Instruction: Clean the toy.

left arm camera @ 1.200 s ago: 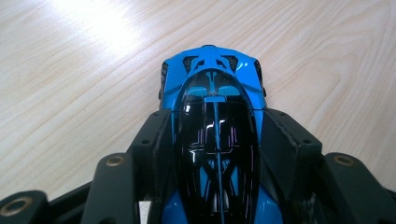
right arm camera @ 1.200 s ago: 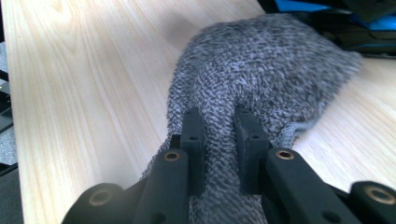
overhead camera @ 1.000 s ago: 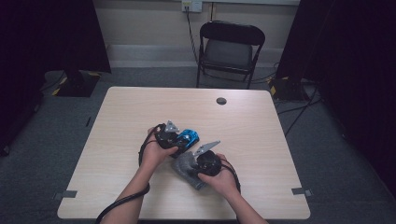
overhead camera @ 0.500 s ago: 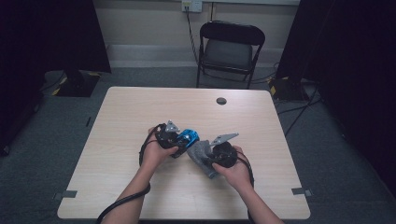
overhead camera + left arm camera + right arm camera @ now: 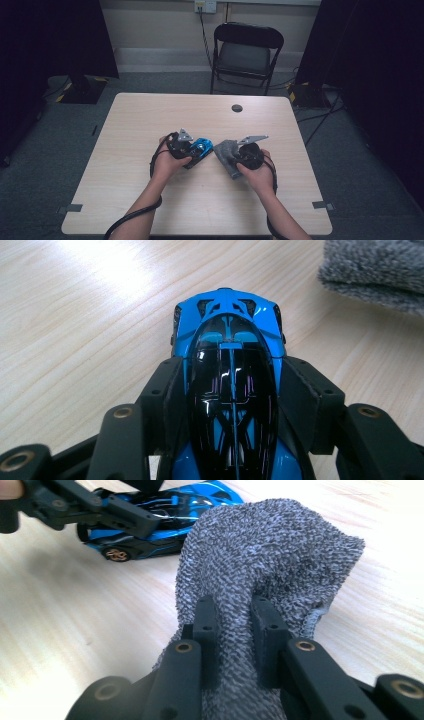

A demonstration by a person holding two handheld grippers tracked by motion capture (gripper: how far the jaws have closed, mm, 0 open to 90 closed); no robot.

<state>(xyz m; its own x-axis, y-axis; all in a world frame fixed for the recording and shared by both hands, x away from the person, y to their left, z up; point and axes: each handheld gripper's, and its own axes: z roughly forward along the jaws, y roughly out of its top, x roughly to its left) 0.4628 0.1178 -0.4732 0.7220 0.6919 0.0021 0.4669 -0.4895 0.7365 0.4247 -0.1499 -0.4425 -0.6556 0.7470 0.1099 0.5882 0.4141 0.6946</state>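
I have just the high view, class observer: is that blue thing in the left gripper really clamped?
Observer: Yes. In the left gripper view the left gripper has a pad pressed on each flank of the blue toy car.
Operator: And the grey lump at the right gripper?
Observer: It is a grey towelling cloth, pinched in a fold by the right gripper.
Operator: Does the cloth touch the car?
Observer: In the left gripper view, bare table separates them.

Left tool [image 5: 192, 148] jaws clamped, right tool [image 5: 231, 152] jaws pinched tight, both forearms low over the table
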